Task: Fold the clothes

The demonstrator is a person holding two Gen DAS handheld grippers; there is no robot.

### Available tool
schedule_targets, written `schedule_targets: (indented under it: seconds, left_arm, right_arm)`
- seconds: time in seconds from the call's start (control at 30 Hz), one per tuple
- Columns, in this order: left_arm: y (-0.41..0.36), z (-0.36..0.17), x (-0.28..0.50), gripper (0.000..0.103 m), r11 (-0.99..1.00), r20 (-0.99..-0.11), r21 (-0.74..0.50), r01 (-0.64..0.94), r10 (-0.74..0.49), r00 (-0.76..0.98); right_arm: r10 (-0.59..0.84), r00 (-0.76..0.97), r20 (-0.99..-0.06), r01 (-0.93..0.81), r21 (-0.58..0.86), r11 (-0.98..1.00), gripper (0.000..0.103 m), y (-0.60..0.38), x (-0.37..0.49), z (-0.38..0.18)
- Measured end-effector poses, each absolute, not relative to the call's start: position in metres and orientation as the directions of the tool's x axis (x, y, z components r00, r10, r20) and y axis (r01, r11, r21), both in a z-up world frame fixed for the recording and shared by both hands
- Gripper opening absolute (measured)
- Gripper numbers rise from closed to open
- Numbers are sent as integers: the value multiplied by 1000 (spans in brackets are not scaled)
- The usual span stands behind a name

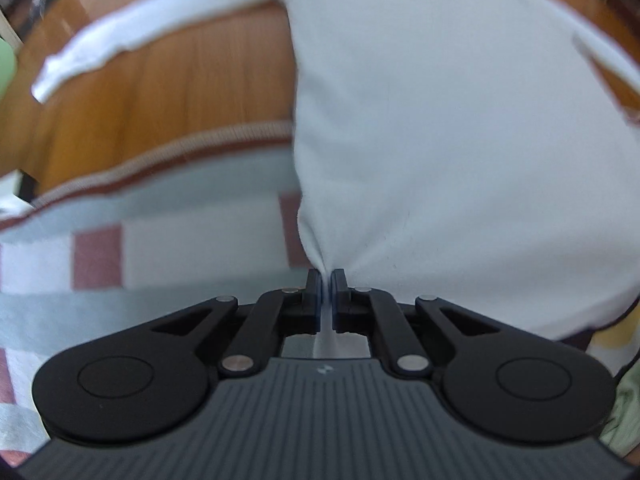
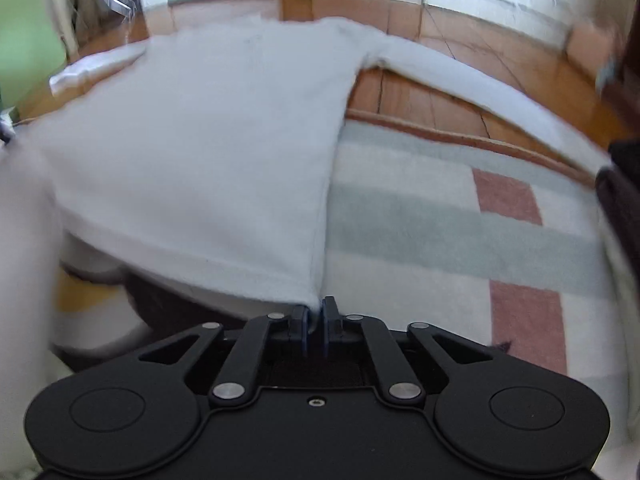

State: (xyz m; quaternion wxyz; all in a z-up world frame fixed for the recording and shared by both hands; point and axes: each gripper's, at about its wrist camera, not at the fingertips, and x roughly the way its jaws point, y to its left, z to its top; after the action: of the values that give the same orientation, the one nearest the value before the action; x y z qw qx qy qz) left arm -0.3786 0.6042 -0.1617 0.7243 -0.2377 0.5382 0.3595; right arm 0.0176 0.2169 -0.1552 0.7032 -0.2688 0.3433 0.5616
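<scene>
Nearest, the left gripper (image 1: 328, 280) has its jaws closed on a pinched corner of a white long-sleeved top (image 1: 440, 140), and the right gripper (image 2: 316, 312) has its jaws clamped on the opposite hem corner. The top stretches away from both, its body over a striped rug (image 2: 420, 220) with pink blocks and a brown border. Beyond lies the wooden floor (image 2: 400, 92), where both sleeves spread outward. A dark cloth (image 2: 624, 200) sits at the rug's right edge. All is motion-blurred.
</scene>
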Motion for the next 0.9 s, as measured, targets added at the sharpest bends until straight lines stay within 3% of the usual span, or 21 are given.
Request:
schedule_targets:
  seconds: [0.07, 0.2, 0.37, 0.43, 0.5, 0.57, 0.63, 0.73, 0.8, 0.9]
  left_arm:
    - [601, -176, -369, 6, 644, -960, 110, -757, 265, 86]
    - [589, -171, -359, 22, 671, -936, 253, -697, 352, 0]
    - [597, -165, -367, 25, 641, -936, 233, -732, 351, 9]
    - [613, -154, -372, 34, 604, -931, 225, -765, 364, 13]
    - [623, -148, -381, 35, 554, -907, 251, -794, 422, 8]
    - [626, -134, -390, 40, 517, -877, 230, -825, 477, 54]
    - [619, -116, -392, 51, 513, -839, 170, -841, 524, 149]
    - [610, -96, -379, 65, 533, -794, 133, -835, 562, 233]
    - [610, -85, -365, 72, 538, -783, 80, -839, 555, 281]
    - [620, -75, -332, 81, 534, -793, -46, -844, 495, 356]
  right_arm:
    - [603, 83, -793, -969, 78, 236, 8, 220, 17, -154]
    - [604, 98, -791, -984, 14, 177, 7, 220, 11, -149]
    - [546, 159, -822, -971, -31, 235, 7, 211, 24, -156]
    - [527, 175, -832, -955, -13, 296, 8, 208, 34, -153]
    - [544, 166, -822, -930, 52, 363, 9, 206, 48, -147]
    - [581, 151, -800, -901, 130, 414, 13, 206, 59, -140]
    - [618, 141, -774, -864, 208, 458, 19, 206, 69, -132]
    - [653, 136, -745, -842, 260, 472, 38, 221, 72, -128]
    - [669, 116, -734, -824, 305, 478, 38, 237, 75, -125]
    - [679, 88, -729, -821, 333, 464, 50, 270, 78, -115]
